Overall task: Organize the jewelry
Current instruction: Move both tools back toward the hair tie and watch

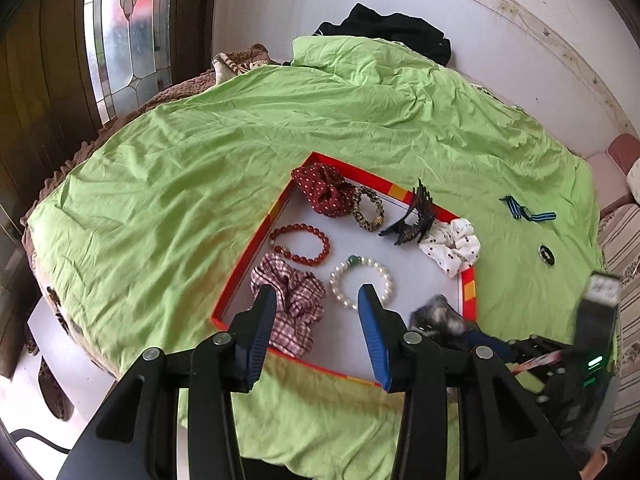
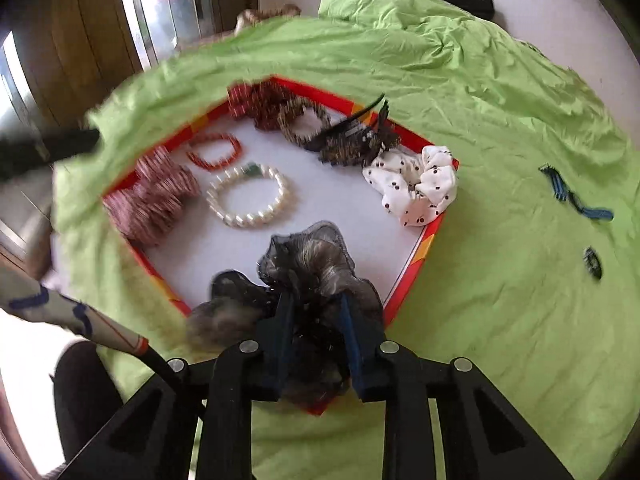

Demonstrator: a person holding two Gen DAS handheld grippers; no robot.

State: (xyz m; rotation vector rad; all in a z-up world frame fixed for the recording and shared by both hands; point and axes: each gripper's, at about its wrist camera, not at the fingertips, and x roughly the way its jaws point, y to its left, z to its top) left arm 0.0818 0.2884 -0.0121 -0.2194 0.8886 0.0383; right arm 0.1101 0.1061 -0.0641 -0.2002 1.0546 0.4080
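right gripper [image 2: 316, 316] pinching the grey-black scrunchie [image 2: 308, 264] over the near corner of the red-rimmed tray [image 2: 416, 256], left gripper [image 1: 316, 312] spread and empty above the plaid scrunchie [image 1: 292, 292] — lower onto bare white floor near the pearl bracelet [image 2: 252, 196], then release — don't snag the rim.

Jewelry-filled red tray [image 1: 469, 294] on green sheet [image 1: 200, 184]

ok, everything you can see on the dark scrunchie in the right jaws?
The dark scrunchie is sheer black-grey fabric, ruffled and bunched, soft-looking. It sits between the jaws of the right gripper, which appear closed on its near part. Its frills hang over the near corner of the red-rimmed tray; whether it touches the floor is unclear.
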